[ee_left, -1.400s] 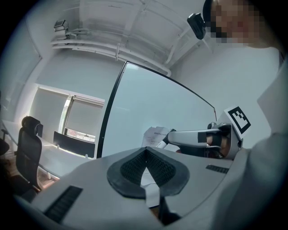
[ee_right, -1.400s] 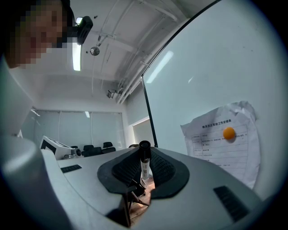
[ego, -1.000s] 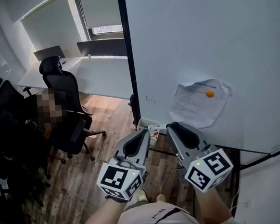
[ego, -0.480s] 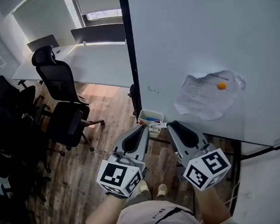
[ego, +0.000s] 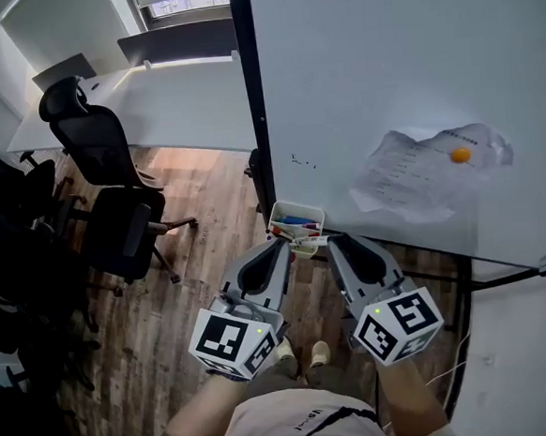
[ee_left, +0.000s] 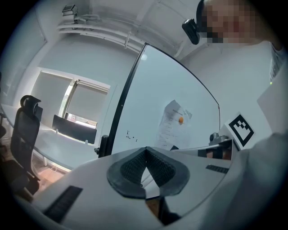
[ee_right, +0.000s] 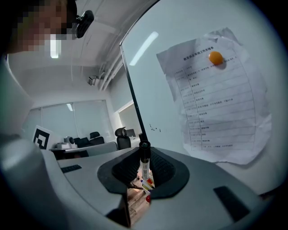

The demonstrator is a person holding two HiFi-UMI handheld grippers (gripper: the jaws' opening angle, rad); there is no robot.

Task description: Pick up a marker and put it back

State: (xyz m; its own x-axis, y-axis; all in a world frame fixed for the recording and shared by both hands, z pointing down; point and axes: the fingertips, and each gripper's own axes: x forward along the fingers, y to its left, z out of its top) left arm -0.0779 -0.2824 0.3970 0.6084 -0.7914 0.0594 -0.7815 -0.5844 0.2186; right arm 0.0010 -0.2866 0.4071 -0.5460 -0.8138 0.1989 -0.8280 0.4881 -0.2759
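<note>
My right gripper (ee_right: pixel 144 167) is shut on a white marker (ee_right: pixel 144 165) with a black cap, which stands upright between the pads. In the head view that marker (ego: pixel 307 245) sticks out leftward from the right gripper (ego: pixel 337 246), just below a small white tray (ego: pixel 275 223) on the whiteboard's bottom edge. The tray holds several coloured markers (ego: pixel 298 223), which also show under the jaws in the right gripper view as markers (ee_right: pixel 145 184). My left gripper (ego: pixel 279 250) hangs beside it, and its fingertips (ee_left: pixel 143 154) meet with nothing between them.
A large whiteboard (ego: pixel 384 72) with a black frame post (ego: pixel 247 92) fills the right. A crumpled paper (ego: pixel 430 179) hangs on it under an orange magnet (ego: pixel 461 155). Black office chairs (ego: pixel 109 169) and a white desk (ego: pixel 160 104) stand at the left on wooden floor.
The head view has tilted down and shifted, so the marker tray has come out from behind the grippers. Both grippers keep their places in the frame, the marker still held.
</note>
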